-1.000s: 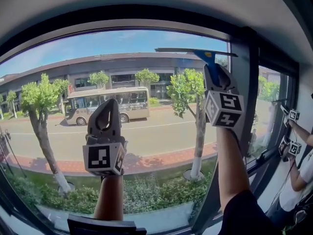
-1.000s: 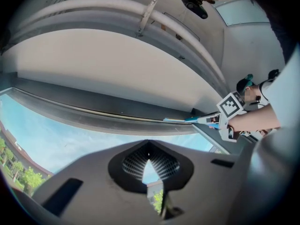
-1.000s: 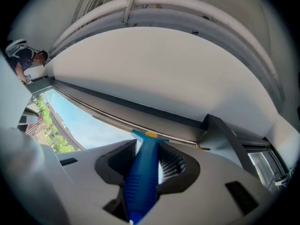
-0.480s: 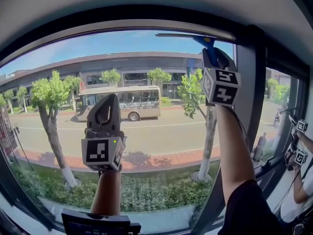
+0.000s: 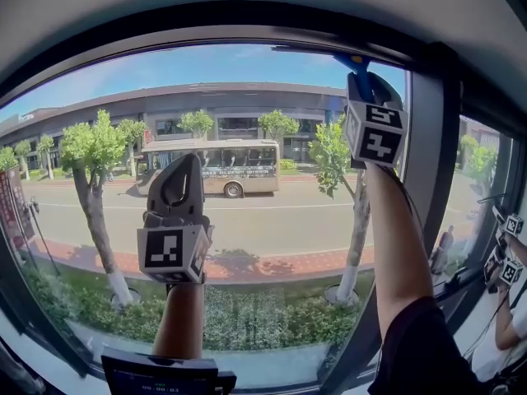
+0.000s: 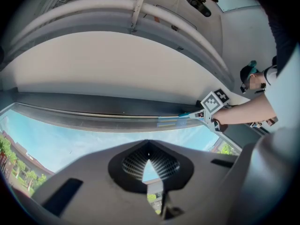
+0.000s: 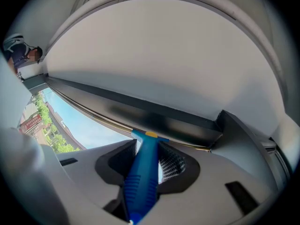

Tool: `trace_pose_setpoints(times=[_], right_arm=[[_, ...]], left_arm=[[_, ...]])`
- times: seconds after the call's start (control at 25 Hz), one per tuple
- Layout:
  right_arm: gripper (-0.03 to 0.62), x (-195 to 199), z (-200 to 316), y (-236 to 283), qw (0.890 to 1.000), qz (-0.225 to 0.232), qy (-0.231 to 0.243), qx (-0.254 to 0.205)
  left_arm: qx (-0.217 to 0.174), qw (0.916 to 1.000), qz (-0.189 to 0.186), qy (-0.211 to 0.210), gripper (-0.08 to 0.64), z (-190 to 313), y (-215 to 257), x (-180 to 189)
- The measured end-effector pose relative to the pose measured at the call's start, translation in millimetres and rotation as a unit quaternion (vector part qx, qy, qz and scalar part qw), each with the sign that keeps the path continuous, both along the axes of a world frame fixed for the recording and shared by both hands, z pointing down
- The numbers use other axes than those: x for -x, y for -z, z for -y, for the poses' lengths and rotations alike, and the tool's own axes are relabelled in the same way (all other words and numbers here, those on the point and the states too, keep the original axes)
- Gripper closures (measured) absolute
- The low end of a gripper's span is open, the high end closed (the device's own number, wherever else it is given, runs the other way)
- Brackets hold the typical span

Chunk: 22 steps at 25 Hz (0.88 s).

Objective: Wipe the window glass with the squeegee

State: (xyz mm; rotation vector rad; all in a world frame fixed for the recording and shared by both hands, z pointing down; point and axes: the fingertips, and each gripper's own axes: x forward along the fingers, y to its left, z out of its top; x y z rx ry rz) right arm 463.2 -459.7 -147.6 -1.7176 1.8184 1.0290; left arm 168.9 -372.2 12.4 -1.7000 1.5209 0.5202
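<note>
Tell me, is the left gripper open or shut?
Shut. In its own view the left gripper has its jaws meeting at the tips and holding nothing; only window glass shows behind them.

No text I can read, bus (image 5: 210, 168) lettering too small, red roadside banner (image 5: 9, 209) illegible, display (image 5: 165, 382) digits at lower edge blurred, left gripper (image 5: 185, 168) and right gripper (image 5: 367, 79) cubes bearing square markers only.

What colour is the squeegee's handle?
The squeegee handle is blue, seen best in the right gripper view.
</note>
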Motion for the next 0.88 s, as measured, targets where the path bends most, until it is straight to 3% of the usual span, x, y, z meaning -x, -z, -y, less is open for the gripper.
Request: trace_pose_setpoints(times=[0.88], right_arm=[[0.449, 4, 4, -32, 1.000, 0.008, 0.001, 0.009]], left_arm=[[0.020, 0.9997, 0.004, -0.009, 0.557, 8, -10, -8]])
